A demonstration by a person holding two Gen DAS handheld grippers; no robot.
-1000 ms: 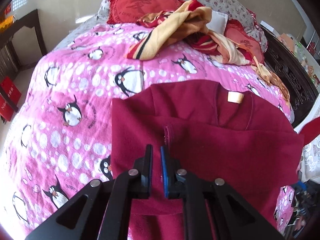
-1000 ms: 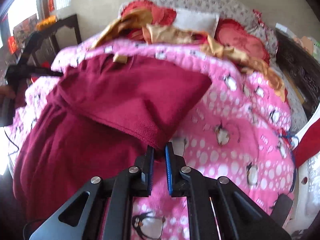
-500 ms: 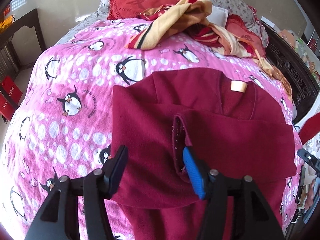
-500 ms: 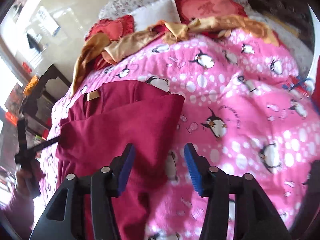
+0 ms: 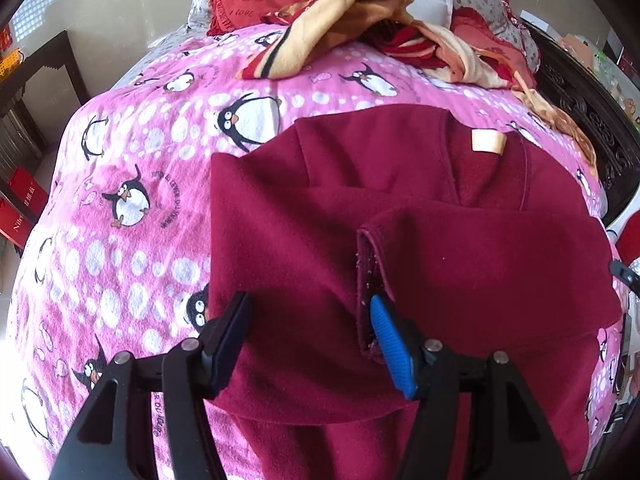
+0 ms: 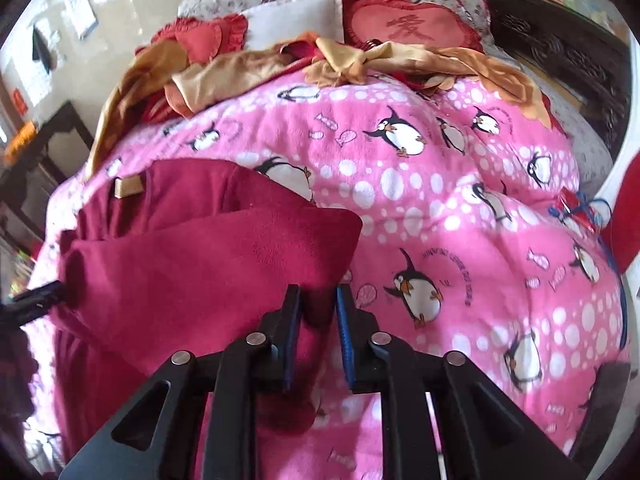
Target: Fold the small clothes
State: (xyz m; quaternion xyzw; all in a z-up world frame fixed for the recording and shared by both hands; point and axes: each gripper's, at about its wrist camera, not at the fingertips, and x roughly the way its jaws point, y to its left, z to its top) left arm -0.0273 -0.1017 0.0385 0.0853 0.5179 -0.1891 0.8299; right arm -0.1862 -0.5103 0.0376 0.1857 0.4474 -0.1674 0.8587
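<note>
Sweater in dark red, spread on the pink penguin blanket in the left view, with the left claw opening wide over it at 6 o'clock, cloth below but not pinched, sleeve cuff just beside; best to lift away slowly to keep the folded sleeve flat. Only in the right view: right claw at 6 o'clock, squeezed shut on the sweater's side edge, so pull gently toward 9 o'clock for a neat fold.

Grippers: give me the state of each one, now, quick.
Left gripper: jaws opening, straddling the maroon garment, not pinching it.
Right gripper: shut on the maroon garment's edge.
</note>
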